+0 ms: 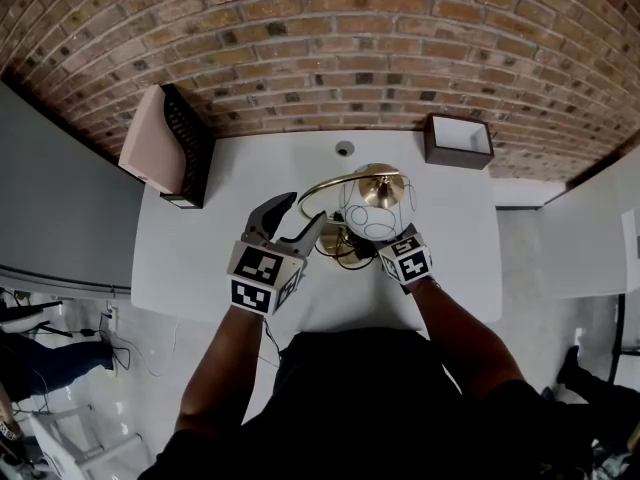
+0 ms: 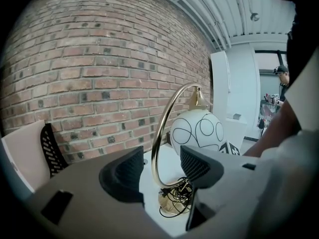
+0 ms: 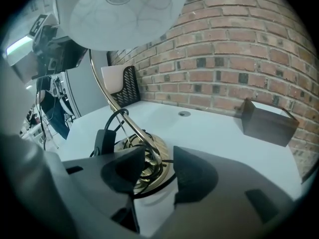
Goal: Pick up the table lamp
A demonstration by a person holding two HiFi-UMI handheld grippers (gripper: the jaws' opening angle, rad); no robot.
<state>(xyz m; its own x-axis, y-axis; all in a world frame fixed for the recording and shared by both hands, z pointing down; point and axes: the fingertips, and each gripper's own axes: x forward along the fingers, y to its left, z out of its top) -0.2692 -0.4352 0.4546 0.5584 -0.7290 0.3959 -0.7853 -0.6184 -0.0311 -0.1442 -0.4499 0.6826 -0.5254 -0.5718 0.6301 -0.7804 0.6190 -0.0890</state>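
**Table lamp [image 1: 372, 216] between open jaws**

Left gripper [image 2: 162, 166], jaws well apart, straddles the brass arc [image 2: 158, 133] without touching it. Right gripper [image 3: 159, 157], jaws narrower, flanks the stem [image 3: 138, 131] above the base [image 3: 142, 181]. Lamp stands centre frame on the white table [image 1: 200, 258], brick wall [image 1: 330, 58] beyond.

One table lamp [image 1: 371, 222], two grippers [image 1: 297, 224] [image 1: 374, 254], one brown box [image 1: 458, 140], one white table [image 1: 200, 258].

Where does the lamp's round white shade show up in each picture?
Head view: the white globe shade with black loops sits near the picture's centre.
Left gripper view: the shade is right of centre.
Right gripper view: the shade is at top left, seen from below.
Shared landmark: the red brick wall.
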